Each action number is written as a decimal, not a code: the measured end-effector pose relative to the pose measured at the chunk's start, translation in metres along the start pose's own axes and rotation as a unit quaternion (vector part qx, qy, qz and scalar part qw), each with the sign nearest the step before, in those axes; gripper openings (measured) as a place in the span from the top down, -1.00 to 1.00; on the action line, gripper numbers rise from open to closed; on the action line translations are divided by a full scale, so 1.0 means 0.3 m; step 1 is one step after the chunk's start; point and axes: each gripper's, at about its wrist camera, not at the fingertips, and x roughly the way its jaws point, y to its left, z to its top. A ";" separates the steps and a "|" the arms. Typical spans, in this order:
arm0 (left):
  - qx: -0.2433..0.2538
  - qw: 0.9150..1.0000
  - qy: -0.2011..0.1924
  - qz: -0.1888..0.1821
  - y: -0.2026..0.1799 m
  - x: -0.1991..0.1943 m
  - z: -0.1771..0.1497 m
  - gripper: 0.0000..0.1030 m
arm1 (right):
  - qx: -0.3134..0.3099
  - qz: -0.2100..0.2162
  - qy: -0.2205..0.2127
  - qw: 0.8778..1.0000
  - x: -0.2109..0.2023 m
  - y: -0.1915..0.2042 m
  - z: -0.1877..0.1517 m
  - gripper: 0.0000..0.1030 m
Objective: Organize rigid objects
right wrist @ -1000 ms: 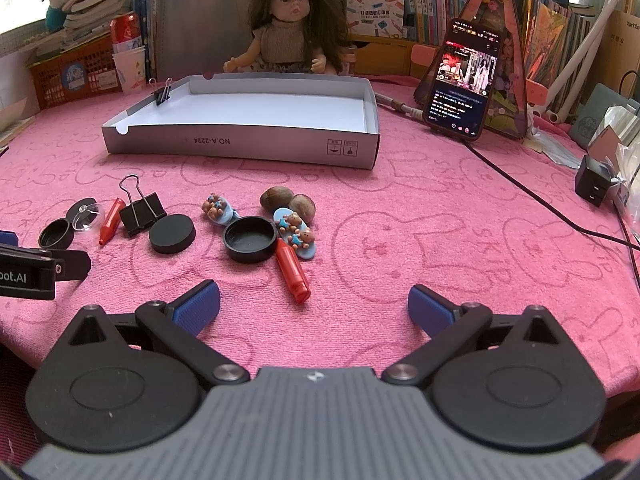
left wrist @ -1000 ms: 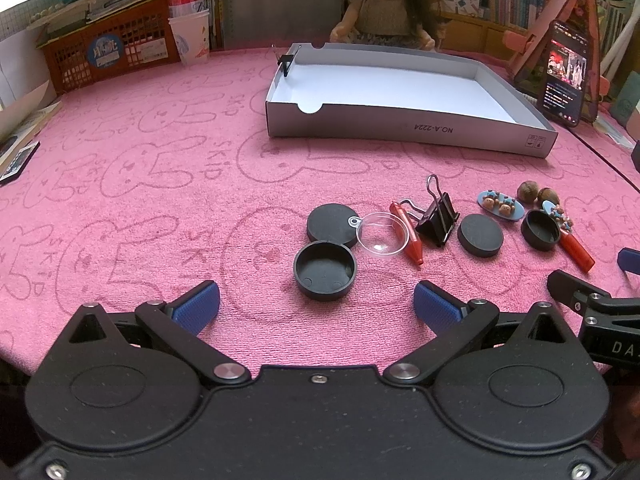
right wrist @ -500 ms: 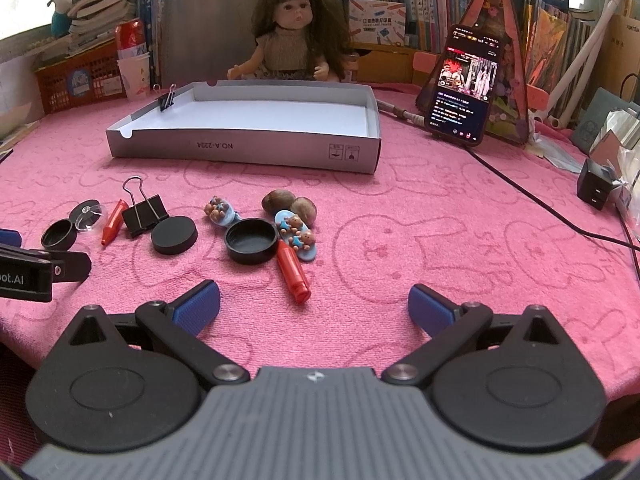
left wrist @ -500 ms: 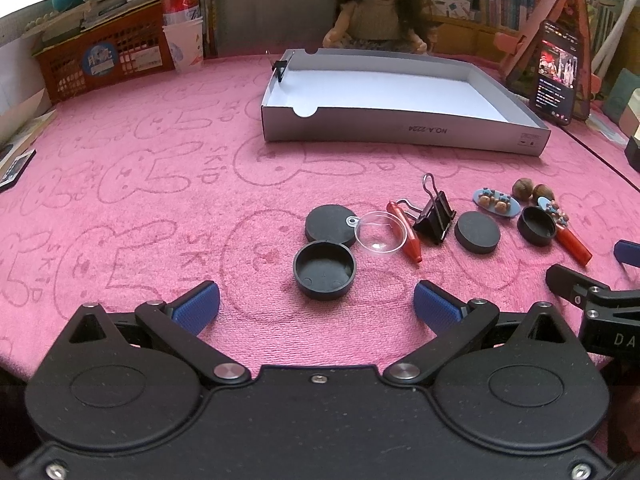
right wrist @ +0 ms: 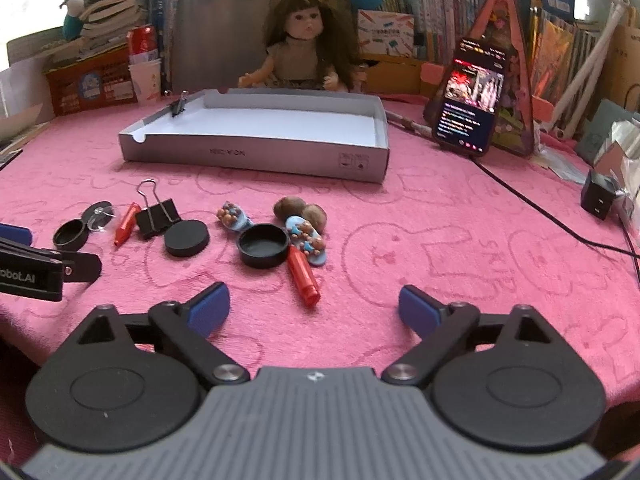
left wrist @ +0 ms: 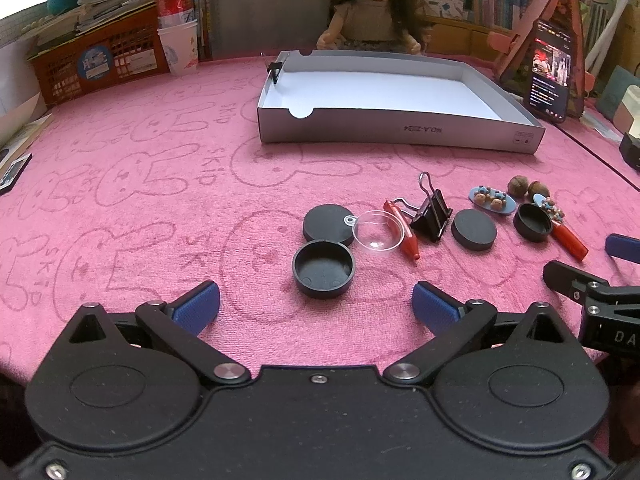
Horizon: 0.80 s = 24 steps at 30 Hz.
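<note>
Counter (left wrist: 120, 184): fuzzy pink cloth, bunny outlines.
Tray (left wrist: 400, 136): shallow grey card, far side.
Caps (left wrist: 323, 268): round black plastic, near centre.
Left tongs (left wrist: 316, 304): wide apart, nothing between.
Right tongs (right wrist: 314, 308): closing, nothing between.

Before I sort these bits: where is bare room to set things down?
Free: inside the white tray, empty apart from a small clip on its rim, and the pink cloth left of the black lids. Crowded: the row from lids to red crayon.
</note>
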 end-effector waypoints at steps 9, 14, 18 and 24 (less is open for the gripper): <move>-0.001 1.000 -0.018 -0.002 0.017 -0.027 -0.003 -0.55 | 0.012 0.004 -0.021 1.000 -0.009 -0.011 0.003 -0.55; 0.002 1.000 -0.027 -0.006 0.022 -0.037 -0.006 -0.20 | 0.012 0.004 -0.023 1.000 -0.009 -0.014 0.004 -0.39; 0.003 0.999 -0.032 -0.008 0.023 -0.039 -0.006 -0.01 | 0.001 0.003 -0.025 1.000 -0.007 -0.008 0.006 -0.28; 0.009 0.999 -0.036 -0.013 0.019 -0.034 -0.005 0.07 | -0.008 0.008 -0.022 1.000 0.006 0.000 0.012 0.07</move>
